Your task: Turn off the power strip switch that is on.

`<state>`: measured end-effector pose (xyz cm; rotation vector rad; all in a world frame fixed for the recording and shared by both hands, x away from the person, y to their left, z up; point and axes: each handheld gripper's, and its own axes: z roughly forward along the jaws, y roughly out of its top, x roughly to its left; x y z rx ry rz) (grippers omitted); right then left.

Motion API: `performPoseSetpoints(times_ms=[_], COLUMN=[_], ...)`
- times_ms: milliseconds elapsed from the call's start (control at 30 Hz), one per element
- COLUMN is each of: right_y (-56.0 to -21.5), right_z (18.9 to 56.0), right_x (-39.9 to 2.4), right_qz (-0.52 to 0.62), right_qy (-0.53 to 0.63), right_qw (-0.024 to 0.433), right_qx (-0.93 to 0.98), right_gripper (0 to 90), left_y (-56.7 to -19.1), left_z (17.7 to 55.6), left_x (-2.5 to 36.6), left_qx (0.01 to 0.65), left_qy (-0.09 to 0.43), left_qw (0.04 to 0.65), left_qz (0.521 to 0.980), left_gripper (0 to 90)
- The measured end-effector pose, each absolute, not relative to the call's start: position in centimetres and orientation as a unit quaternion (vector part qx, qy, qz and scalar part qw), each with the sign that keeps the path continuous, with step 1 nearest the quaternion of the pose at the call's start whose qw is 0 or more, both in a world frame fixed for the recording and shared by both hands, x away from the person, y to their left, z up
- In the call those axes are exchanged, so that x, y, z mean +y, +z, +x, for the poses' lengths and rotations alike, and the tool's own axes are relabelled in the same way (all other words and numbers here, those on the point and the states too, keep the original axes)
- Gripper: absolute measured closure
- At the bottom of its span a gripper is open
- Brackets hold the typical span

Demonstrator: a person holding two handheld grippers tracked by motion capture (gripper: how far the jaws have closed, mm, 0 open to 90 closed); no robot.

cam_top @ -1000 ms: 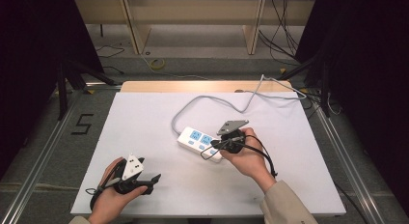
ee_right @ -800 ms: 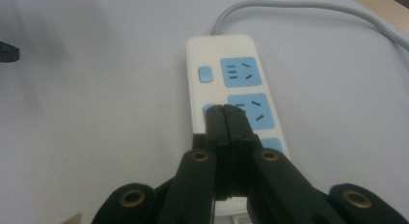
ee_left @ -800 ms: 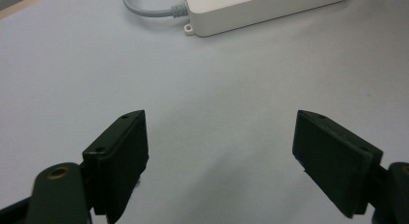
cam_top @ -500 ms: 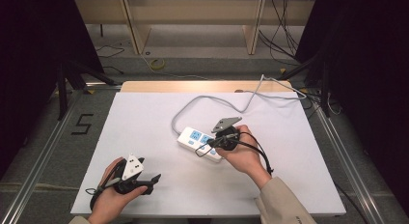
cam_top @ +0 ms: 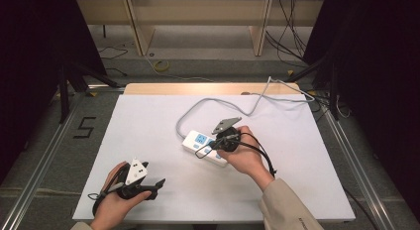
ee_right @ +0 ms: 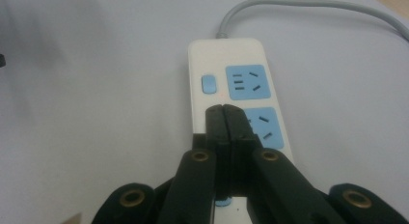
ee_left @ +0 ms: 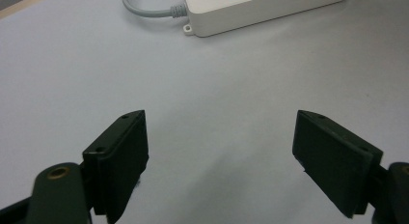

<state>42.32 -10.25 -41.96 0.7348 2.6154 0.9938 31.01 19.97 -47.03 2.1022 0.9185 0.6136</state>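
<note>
Power strip (ee_right: pixel 231 93): rigid, light plastic that may slide on the bench (cam_top: pixel 148 126); press its switch (ee_right: pixel 208 84). Right gripper (ee_right: pixel 224 113) fingers closed empty, left gripper (ee_left: pixel 219 151) open.

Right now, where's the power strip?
High view: the power strip lies near the middle of the white table, under the shut right gripper, its grey cable looping toward the far edge.

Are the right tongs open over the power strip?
No: in the right gripper view the right tongs are shut, jaws pressed together with nothing between them, tips over the power strip just below its blue switch.
</note>
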Motion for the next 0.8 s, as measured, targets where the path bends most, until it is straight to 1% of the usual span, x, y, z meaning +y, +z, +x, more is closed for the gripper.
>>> performPoseSetpoints(times_ms=[800], right_y=[-42.0], right_z=[43.4], right_x=[-8.6], right_qz=[0.246], right_qy=[0.33], right_qw=[0.114], right_qx=[0.904], right_gripper=[90.0], left_y=[-47.0], left_z=[31.0], left_x=[20.0], left_qx=[0.358], left_qy=[0.238], left_qw=[0.374], left_qz=[0.822], left_gripper=[19.9])
